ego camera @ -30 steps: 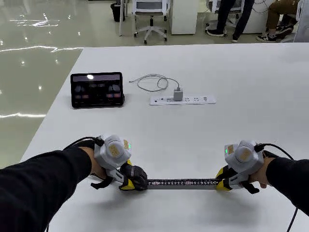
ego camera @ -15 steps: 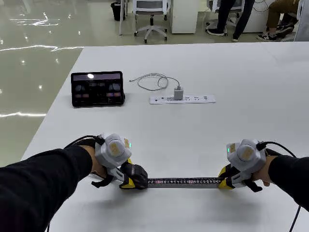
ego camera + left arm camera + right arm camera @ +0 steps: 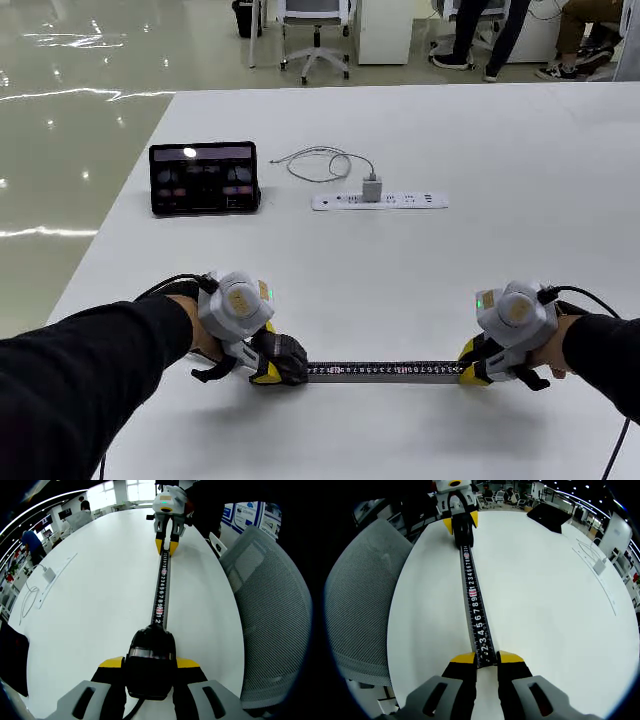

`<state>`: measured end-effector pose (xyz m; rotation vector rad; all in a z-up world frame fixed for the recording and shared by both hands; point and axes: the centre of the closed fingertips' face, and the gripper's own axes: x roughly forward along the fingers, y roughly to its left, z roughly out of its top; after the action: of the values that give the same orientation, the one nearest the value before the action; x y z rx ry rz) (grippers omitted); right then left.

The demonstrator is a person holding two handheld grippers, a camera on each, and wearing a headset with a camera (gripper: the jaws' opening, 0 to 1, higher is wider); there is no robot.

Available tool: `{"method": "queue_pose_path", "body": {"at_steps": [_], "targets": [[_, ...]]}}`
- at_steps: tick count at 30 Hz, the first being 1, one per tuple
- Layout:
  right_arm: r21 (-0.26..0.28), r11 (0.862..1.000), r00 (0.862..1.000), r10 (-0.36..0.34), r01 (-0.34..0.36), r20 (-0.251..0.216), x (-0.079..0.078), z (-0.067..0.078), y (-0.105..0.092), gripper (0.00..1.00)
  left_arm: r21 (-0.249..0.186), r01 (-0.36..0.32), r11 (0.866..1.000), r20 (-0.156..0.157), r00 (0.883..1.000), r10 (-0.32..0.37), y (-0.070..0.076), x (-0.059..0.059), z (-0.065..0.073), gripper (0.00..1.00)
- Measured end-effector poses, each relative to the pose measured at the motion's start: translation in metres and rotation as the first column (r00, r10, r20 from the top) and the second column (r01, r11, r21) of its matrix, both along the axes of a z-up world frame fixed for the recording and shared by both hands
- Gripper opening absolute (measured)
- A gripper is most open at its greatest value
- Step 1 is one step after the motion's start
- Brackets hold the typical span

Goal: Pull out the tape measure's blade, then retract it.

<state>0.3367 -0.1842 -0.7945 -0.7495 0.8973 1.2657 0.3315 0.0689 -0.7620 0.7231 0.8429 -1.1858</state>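
left tool (image 3: 268, 370) clamped on tape measure case (image 3: 150, 655) | right tool (image 3: 485, 656) pinching blade (image 3: 472, 590) tip | blade drawn out flat along bench (image 3: 420, 280) | pull looks done, retract left

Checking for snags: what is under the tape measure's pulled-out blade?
Bare white tabletop lies below the black numbered blade. Its tip sits between the right hand-held gripper's yellow jaws, which cover the table there.

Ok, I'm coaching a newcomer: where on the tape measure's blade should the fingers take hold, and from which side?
At its free end, coming in along the blade from opposite the case. It runs flat and straight along the table, so a finger on each edge, as the right gripper has it, likely pulls in line.
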Motion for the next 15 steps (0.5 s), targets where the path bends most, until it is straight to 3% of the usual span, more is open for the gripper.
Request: {"method": "queue_pose_path", "body": {"at_steps": [15], "targets": [[-0.009,1.0,1.0,-0.019,0.019,-0.015,0.0001,-0.0002,0.0004,0.11,-0.01,-0.013,1.0,0.004,1.0,0.013,-0.0018,0.0016,-0.0003,0.32]]}}
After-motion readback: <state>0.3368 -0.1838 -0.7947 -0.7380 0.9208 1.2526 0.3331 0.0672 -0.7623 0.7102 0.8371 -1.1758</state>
